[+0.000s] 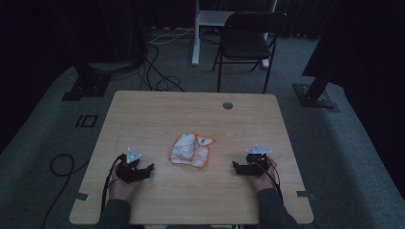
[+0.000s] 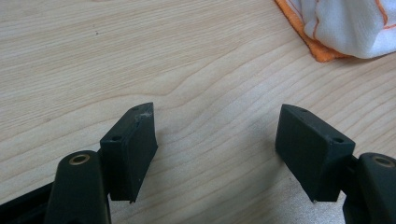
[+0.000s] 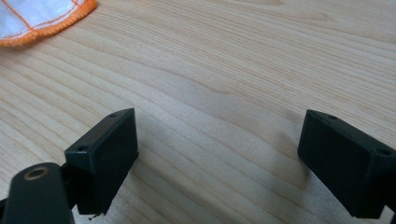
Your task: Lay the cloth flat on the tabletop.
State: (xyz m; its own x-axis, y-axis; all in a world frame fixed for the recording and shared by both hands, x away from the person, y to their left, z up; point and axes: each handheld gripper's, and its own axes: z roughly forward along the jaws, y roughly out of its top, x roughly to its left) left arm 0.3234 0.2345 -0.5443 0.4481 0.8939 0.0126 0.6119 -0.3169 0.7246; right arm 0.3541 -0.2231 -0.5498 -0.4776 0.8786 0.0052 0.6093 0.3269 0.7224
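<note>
Both pairs of jaws stand apart over bare wood, nothing between them. Left gripper and right gripper rest on the table, flanking the crumpled white, orange-edged cloth, each well apart from it.

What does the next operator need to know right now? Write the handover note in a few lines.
Left gripper: open, nothing between its jaws, low over the table to the left of the cloth.
Right gripper: open, nothing held, low over the table to the right of the cloth.
Cloth: white with orange edging, lying crumpled and partly folded over itself near the table's middle, between the two grippers and apart from both.
Done: nothing visible; the cloth is not gripped.
Left: probably bring both grippers in to the cloth's edges and take hold.
</note>
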